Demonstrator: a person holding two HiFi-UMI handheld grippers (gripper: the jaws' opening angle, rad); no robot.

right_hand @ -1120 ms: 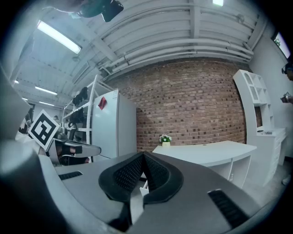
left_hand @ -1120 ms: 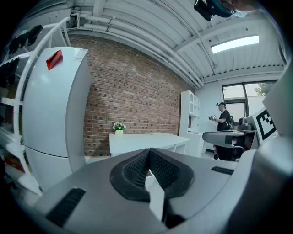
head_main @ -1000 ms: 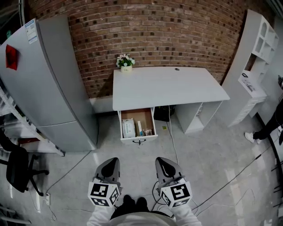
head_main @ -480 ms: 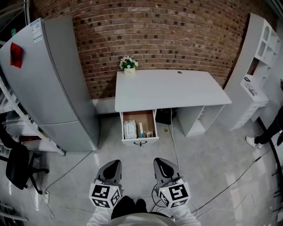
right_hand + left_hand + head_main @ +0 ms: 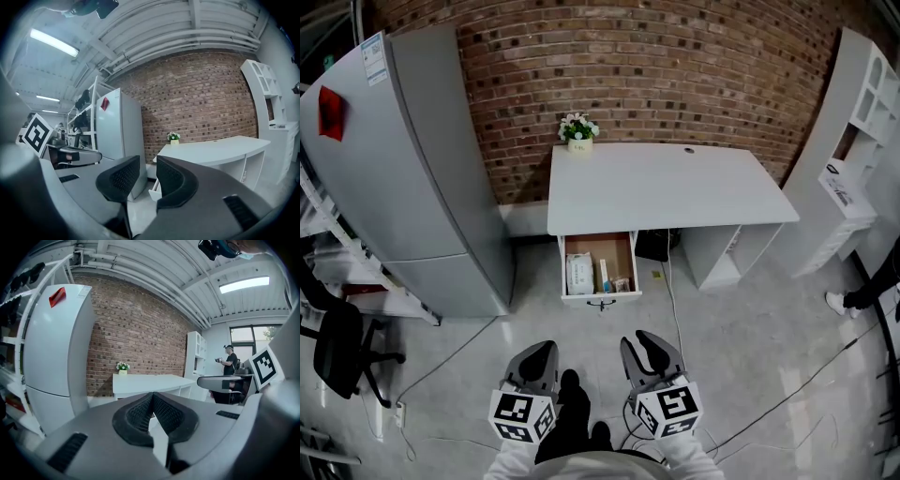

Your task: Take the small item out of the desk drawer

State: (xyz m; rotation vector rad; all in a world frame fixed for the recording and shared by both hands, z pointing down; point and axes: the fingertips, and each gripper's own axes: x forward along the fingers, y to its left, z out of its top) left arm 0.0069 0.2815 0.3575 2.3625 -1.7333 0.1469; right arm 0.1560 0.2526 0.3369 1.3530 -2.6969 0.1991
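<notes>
Below the flat white desk (image 5: 670,187) ahead of you, the white-fronted drawer (image 5: 602,296) with its brown wooden floor stands pulled out. Inside it lie a flat white packet (image 5: 577,274) at the left, a slim upright piece (image 5: 602,275) in the middle and a small blurred thing (image 5: 619,283) at the right; which one is the task's item cannot be told. Both your grippers hang over the pale grey floor (image 5: 750,337), well apart from the drawer. Your left gripper (image 5: 538,354) has its black ribbed pads pressed together, nothing between them. Your right gripper (image 5: 645,349) is opening, its jaws parted around only air. A small pot of white flowers (image 5: 578,131) sits at the desk's back left corner, and a tall grey fridge (image 5: 403,169) stands to the desk's left.
</notes>
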